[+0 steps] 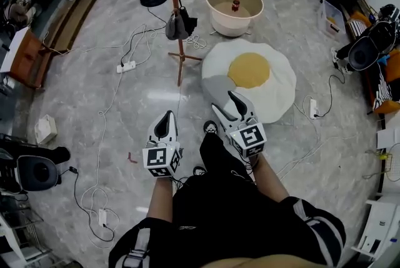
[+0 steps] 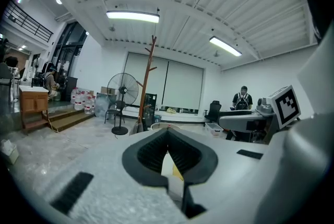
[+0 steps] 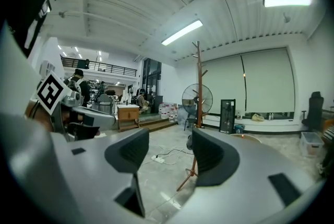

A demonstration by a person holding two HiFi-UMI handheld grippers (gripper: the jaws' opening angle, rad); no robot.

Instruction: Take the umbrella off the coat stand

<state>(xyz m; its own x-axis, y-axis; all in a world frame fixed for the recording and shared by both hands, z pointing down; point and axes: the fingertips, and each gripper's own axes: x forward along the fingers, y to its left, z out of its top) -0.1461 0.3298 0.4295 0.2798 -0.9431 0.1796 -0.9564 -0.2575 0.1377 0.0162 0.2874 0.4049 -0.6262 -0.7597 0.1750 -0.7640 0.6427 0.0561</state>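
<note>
My right gripper (image 1: pixel 226 104) has its jaws apart with nothing between them. I judge it is set that way to be ready for the umbrella (image 1: pixel 178 24), which hangs folded from a peg on the coat stand (image 1: pixel 179 57). The stand is well ahead of both grippers, showing through the right one's gap. My left gripper (image 1: pixel 167 115) is closed tip to tip and empty — probably a spare, since one gripper should be enough to lift the umbrella off.
</note>
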